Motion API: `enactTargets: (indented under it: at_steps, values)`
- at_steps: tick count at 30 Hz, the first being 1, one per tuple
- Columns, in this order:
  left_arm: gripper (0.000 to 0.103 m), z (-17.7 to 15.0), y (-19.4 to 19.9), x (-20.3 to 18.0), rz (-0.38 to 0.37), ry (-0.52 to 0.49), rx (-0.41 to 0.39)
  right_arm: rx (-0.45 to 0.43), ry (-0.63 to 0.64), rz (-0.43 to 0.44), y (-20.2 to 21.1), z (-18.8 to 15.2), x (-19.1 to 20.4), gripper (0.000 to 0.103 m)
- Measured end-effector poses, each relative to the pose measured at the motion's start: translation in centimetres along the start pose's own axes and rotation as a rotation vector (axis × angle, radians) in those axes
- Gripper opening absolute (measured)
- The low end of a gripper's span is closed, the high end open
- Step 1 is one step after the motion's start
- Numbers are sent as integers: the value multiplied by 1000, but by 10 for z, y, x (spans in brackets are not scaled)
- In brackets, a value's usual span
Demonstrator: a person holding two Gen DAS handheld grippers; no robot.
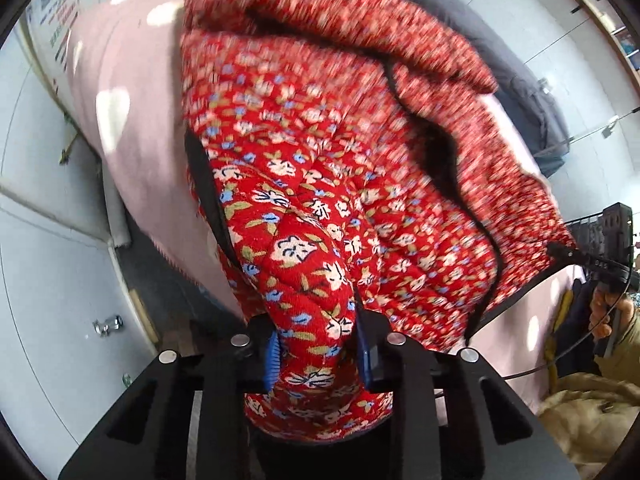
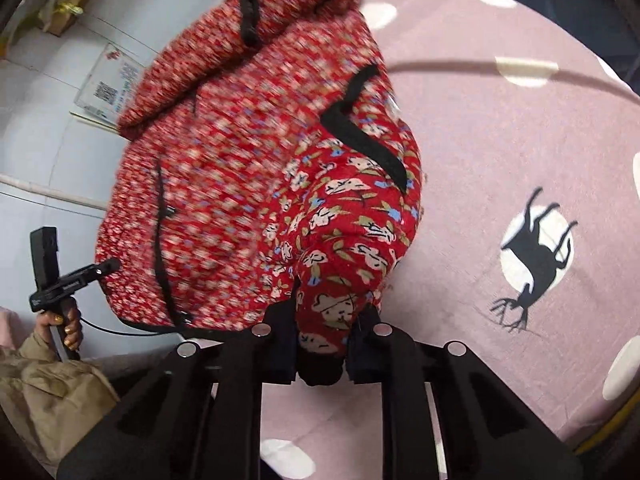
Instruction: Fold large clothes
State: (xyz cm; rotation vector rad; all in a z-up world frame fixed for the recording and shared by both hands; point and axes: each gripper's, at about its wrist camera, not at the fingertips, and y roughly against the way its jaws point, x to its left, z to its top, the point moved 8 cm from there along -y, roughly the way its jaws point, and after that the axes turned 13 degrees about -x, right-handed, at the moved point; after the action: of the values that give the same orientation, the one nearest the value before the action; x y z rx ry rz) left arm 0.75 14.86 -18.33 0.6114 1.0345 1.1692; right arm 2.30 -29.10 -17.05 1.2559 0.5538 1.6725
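Note:
A red quilted floral jacket (image 1: 320, 168) with black trim lies bunched on a pink bed sheet (image 1: 132, 120). My left gripper (image 1: 320, 344) is shut on a fold of the jacket, red fabric pinched between its blue pads (image 1: 273, 356). My right gripper (image 2: 322, 340) is shut on another thick fold of the jacket (image 2: 248, 168), over the pink sheet (image 2: 500, 140). Each gripper also shows in the other's view: the right one at the right edge (image 1: 612, 248), the left one at lower left (image 2: 60, 276). Most of the jacket is motion-blurred.
The sheet has white dots and a black deer print (image 2: 536, 264). A dark garment (image 1: 516, 68) lies at the bed's far side. A tan coat sleeve (image 2: 44, 392) and grey tiled floor (image 1: 52, 240) lie beside the bed. A printed sign (image 2: 110, 92) is on the floor.

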Motion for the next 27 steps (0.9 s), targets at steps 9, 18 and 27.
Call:
enactTargets:
  at_steps: [9, 18, 27]
  values:
    - [27, 96, 54, -13, -14, -40, -199, -172, 17, 123, 38, 102, 61, 15]
    - [27, 234, 28, 10, -2, -33, -260, -290, -89, 159, 22, 257, 81, 15]
    - [34, 309, -45, 61, -148, 320, -81, -223, -187, 37, -73, 333, 75, 15]
